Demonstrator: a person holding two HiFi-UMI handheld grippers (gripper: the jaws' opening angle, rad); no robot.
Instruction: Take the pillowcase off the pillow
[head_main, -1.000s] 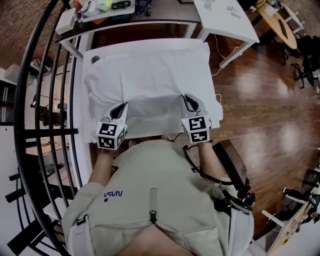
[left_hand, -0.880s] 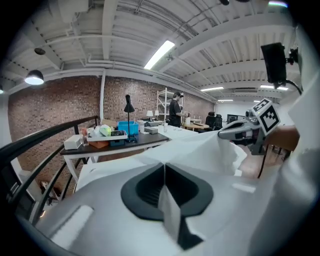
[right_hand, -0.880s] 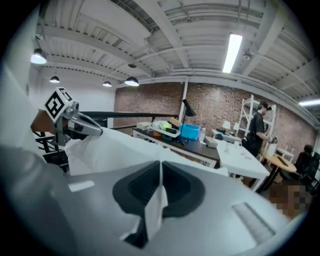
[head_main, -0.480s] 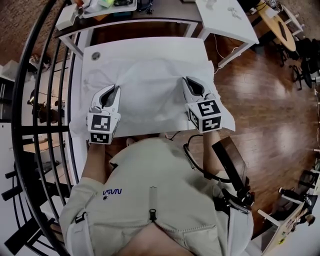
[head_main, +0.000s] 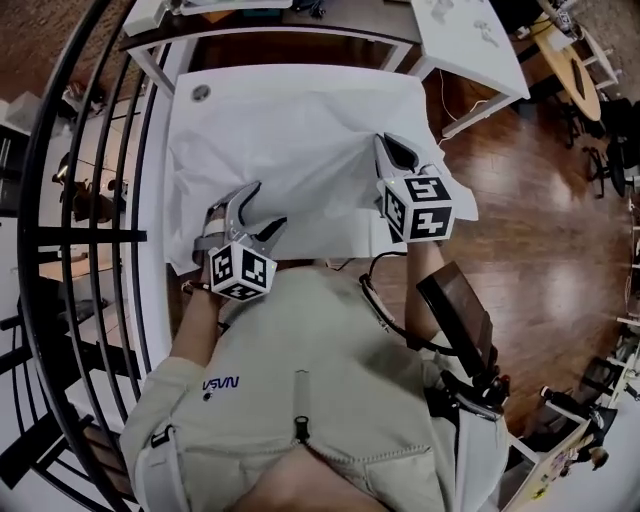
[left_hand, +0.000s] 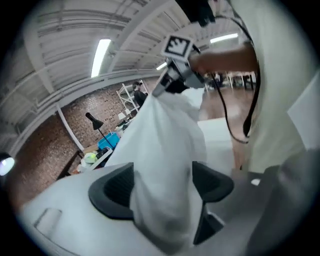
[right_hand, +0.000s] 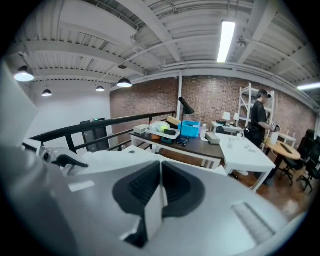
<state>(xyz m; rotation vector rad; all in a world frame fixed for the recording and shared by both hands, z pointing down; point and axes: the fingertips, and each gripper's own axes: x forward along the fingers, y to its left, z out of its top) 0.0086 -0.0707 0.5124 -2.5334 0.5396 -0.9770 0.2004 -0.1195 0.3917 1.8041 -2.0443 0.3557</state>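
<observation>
Since half a second ago the left gripper (head_main: 268, 206) has rolled onto its side and drawn back toward the person's chest. Its jaws have just been opening and now stand spread, with a loose bunch of the white pillowcase (head_main: 290, 130) hanging between them, unpinched. From there the fabric rises in a ridge to the right gripper (head_main: 396, 148), off to the left gripper's right and higher than before, its jaws pressed together on a thin fold of pillowcase. Ahead of both grippers the rest lies rumpled across the white worktop (head_main: 186, 82).
</observation>
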